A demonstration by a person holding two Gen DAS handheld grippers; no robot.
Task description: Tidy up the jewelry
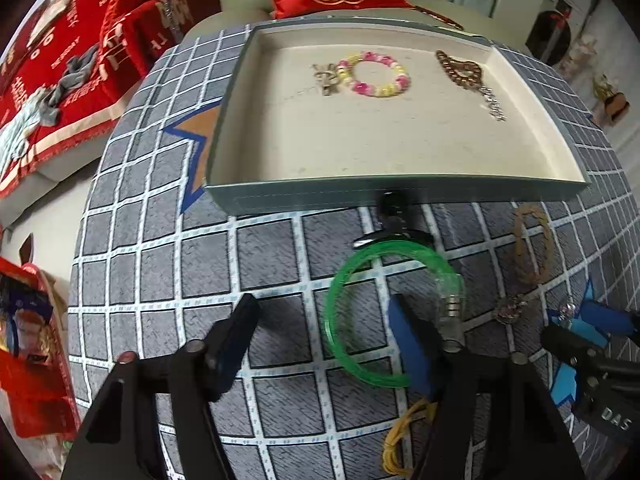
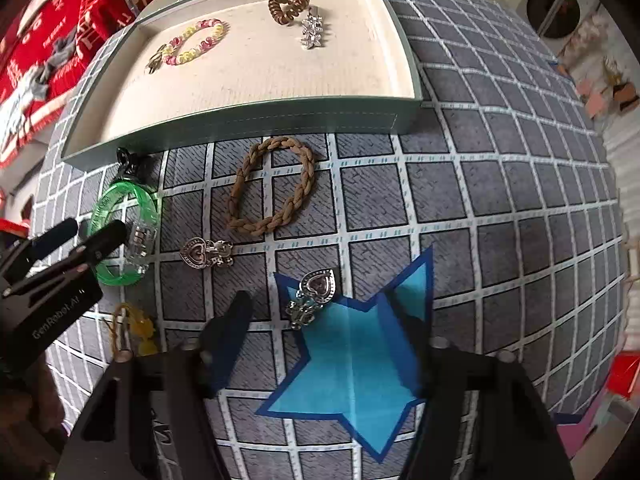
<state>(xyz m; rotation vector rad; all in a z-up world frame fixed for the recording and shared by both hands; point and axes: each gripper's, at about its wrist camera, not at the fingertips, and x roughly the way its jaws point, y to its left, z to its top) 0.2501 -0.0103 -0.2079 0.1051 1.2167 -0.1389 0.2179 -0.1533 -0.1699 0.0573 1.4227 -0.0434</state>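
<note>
A green bangle [image 1: 340, 280] [image 2: 106, 204] lies on the grey checked mat. My left gripper [image 1: 326, 312] [image 2: 86, 234] is open and straddles the bangle's left arc; one finger sits over the ring's inside and no pad presses on it. A silver heart charm [image 2: 314, 294] [image 1: 566, 312] rests at the edge of a blue paper star [image 2: 352, 368]. My right gripper [image 2: 328, 316] [image 1: 580, 328] hangs over the charm, open, with the charm between its fingers and untouched. The cream tray [image 1: 400, 196] [image 2: 240, 120] holds a pink-and-yellow bead bracelet [image 1: 376, 74], a brown coil tie [image 1: 460, 70] and a silver pendant [image 1: 494, 104].
Loose on the mat: a braided tan band [image 2: 272, 186], a second heart charm [image 2: 206, 254], a yellow cord piece [image 2: 132, 328] and a black clip [image 2: 126, 158] against the tray wall. Red cushions [image 1: 80, 60] lie behind on the left.
</note>
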